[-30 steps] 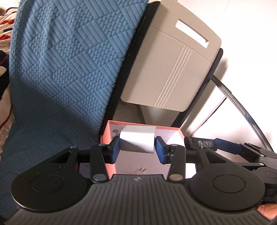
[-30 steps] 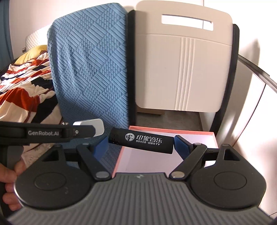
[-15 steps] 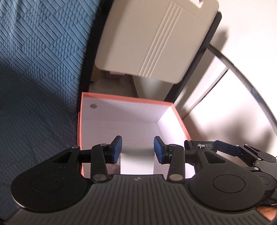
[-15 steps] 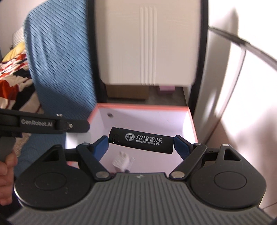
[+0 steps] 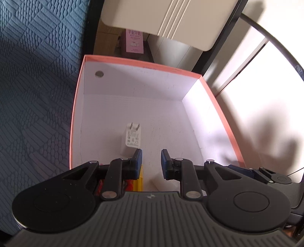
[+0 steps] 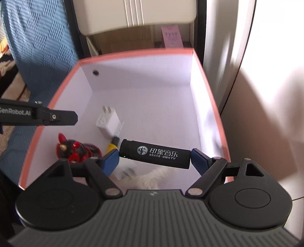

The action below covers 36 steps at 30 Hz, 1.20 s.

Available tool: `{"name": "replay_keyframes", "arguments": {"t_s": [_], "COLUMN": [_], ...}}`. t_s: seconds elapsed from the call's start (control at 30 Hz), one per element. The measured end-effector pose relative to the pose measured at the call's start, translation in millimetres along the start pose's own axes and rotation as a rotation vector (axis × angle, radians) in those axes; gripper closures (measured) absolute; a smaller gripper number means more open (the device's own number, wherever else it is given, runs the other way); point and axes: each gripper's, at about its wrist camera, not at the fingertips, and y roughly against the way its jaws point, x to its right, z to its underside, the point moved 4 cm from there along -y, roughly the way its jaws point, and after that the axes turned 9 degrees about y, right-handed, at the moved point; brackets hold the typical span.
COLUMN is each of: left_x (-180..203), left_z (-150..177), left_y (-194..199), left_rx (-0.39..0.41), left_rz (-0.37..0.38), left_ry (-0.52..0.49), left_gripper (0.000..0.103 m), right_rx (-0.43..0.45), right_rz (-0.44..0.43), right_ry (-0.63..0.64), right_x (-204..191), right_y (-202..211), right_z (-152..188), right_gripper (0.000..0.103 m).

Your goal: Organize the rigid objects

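A white box with a salmon-pink rim (image 5: 142, 65) (image 6: 133, 54) lies open below both grippers. On its floor lies a white plug charger (image 5: 132, 138) (image 6: 109, 123), free of any grip. My left gripper (image 5: 151, 161) hovers over the box's near part, its jaws closing to a narrow gap with nothing between them. My right gripper (image 6: 154, 158) is shut on a black lighter (image 6: 154, 156) with white print, held end to end above the box. In the right wrist view, one left finger (image 6: 57, 117) reaches in over the left rim.
A red and black figurine (image 6: 74, 150), a yellow item (image 6: 112, 146) and something white and fluffy (image 6: 152, 176) lie at the box's near end. A blue textured cloth (image 5: 38, 95) is at the left. A beige chair back (image 6: 133, 15) and a pink carton (image 5: 134, 40) stand behind.
Both grippers have sunk toward the box. The left gripper let go of the white charger, which now lies on the box floor, and its jaws have narrowed. The right still grips the lighter.
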Motion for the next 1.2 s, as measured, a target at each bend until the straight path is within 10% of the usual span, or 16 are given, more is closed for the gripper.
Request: {"name": "replay_keyframes", "arguments": {"t_s": [0.37,0.47,1.2], "left_x": [-2.0,-0.9,4.7], "left_z": [7.4,5.2,-6.2], "left_y": [-2.0,3.8,137.6], "left_rx": [-0.001,-0.001,0.175], "left_rz": [-0.027,-0.022,0.080], "left_ry": [-0.010,-0.013,-0.090], "left_gripper": [0.077,0.077,0.076], "right_rx": [-0.027,-0.013,0.256], "right_rz": [-0.037,-0.056,-0.001], "right_ry": [-0.009,-0.023,-0.014], "right_x": [-0.5,-1.8,-44.4], "right_y": [-10.0,-5.0,127.4], "right_z": [5.9,4.8,-31.8], "right_gripper": [0.019,0.005,0.000]}}
